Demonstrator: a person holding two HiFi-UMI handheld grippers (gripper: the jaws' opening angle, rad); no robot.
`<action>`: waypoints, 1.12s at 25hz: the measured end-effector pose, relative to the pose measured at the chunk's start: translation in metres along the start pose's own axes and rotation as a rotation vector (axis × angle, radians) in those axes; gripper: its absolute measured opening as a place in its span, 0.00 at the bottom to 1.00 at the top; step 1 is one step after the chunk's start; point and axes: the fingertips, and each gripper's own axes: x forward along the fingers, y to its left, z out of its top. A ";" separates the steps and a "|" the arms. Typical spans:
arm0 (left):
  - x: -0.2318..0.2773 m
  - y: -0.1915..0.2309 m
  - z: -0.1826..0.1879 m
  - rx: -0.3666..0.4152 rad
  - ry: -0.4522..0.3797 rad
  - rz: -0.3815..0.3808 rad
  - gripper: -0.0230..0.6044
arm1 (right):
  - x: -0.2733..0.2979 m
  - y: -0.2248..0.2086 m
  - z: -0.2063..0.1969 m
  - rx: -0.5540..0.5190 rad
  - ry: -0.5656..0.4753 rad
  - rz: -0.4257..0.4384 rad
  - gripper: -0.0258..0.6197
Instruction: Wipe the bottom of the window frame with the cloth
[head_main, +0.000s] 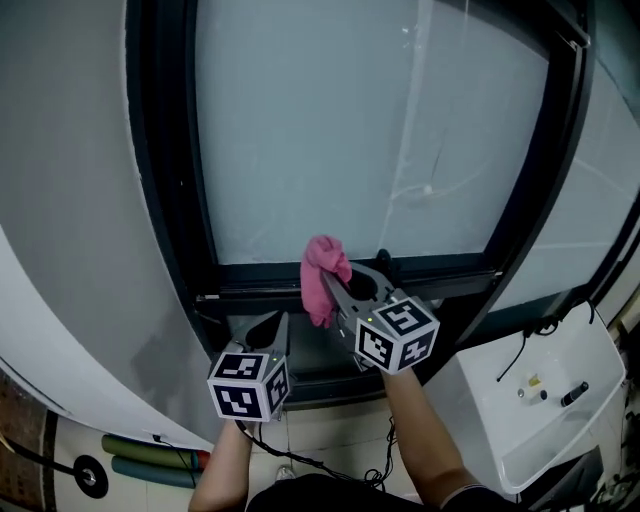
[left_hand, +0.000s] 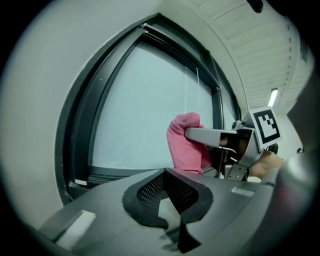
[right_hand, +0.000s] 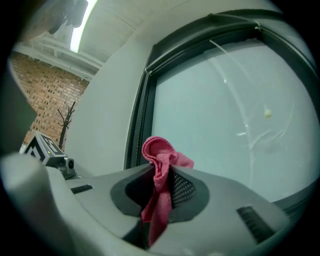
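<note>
The right gripper (head_main: 336, 288) has its fingers clenched on the pink cloth (head_main: 322, 272). The cloth sits bunched up right at the bottom rail of the window frame (head_main: 250, 276), about mid-width. I honestly can't tell if it's actually pressing on the rail or just hovering in front of it. The left gripper (head_main: 268, 326) is lower and to the left of that spot, in front of the sill, with its fingers closed together and nothing in them.

Around the frame, the frosted glass (head_main: 370, 130) has some smeary streaks toward its right side. Below the frame's right corner there's a white cabinet (head_main: 560, 420) with a few small bits on top and a black cable (head_main: 515, 352) running onto it. Below the left corner, a couple of green rolls (head_main: 150, 462) lie on the floor.

The views don't all show the same stuff. The right gripper view shows the cloth tail hanging down between the fingers, plus a brick wall (right_hand: 47, 95) and a ceiling light (right_hand: 80, 25) off to the frame's left. The head view shows neither of those. The left gripper view catches the right gripper side-on, with the cloth sticking up against the glass.
</note>
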 end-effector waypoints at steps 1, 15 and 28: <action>0.004 -0.015 0.002 0.002 -0.005 -0.015 0.04 | -0.018 -0.008 0.006 0.007 -0.015 -0.010 0.14; 0.017 -0.170 -0.010 0.006 -0.009 -0.146 0.04 | -0.193 -0.080 -0.001 0.063 -0.026 -0.108 0.14; 0.015 -0.210 -0.024 0.013 -0.001 -0.147 0.04 | -0.230 -0.085 -0.023 0.073 0.012 -0.096 0.14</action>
